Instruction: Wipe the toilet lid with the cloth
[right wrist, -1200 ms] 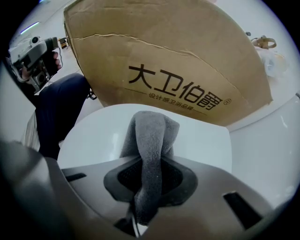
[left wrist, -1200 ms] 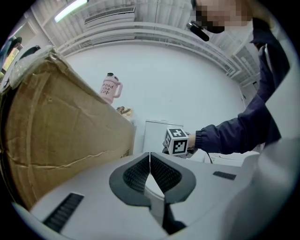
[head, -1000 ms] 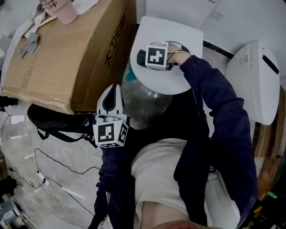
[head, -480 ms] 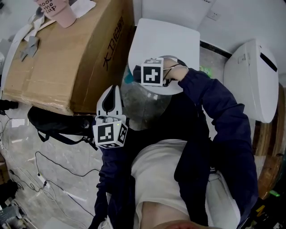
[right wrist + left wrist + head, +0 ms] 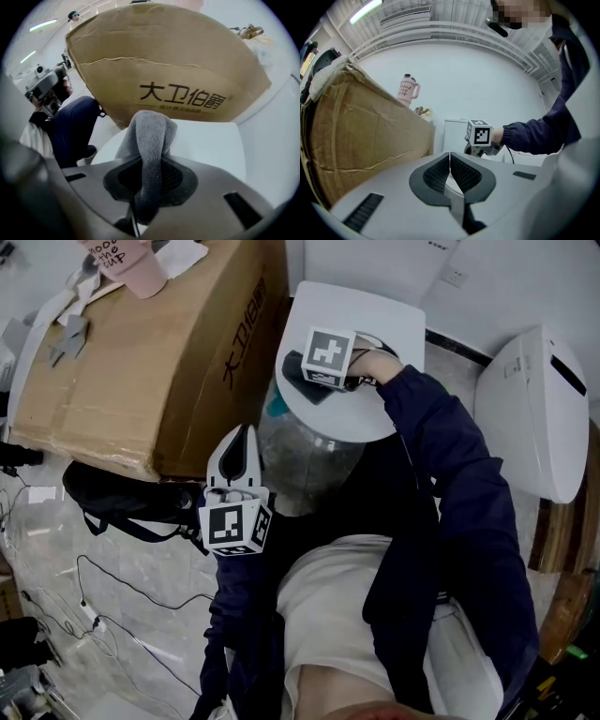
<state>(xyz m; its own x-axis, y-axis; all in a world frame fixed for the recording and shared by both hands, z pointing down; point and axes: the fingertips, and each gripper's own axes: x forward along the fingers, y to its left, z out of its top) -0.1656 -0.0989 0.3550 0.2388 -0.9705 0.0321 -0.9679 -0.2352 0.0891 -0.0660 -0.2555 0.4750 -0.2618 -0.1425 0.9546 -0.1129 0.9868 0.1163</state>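
Note:
The white toilet lid (image 5: 375,324) lies shut at the top middle of the head view. My right gripper (image 5: 302,369) rests over its left part, shut on a grey cloth (image 5: 309,385) that is pressed on the lid. In the right gripper view the cloth (image 5: 149,136) bulges up between the jaws, with the lid (image 5: 206,140) beyond it. My left gripper (image 5: 244,439) hangs below the lid's near edge, off the toilet, jaws shut and nothing in them. The left gripper view shows its closed fingertips (image 5: 450,159) and the right gripper's marker cube (image 5: 480,133) ahead.
A big cardboard box (image 5: 141,352) stands tight against the toilet's left side, with a pink cup (image 5: 127,261) on top. A black bag (image 5: 122,498) and cables (image 5: 112,606) lie on the floor at left. Another white toilet (image 5: 534,409) stands at the right.
My right gripper dragged the cloth toward the lid's near edge, then pushed it back up toward the far side. The left gripper has hardly moved.

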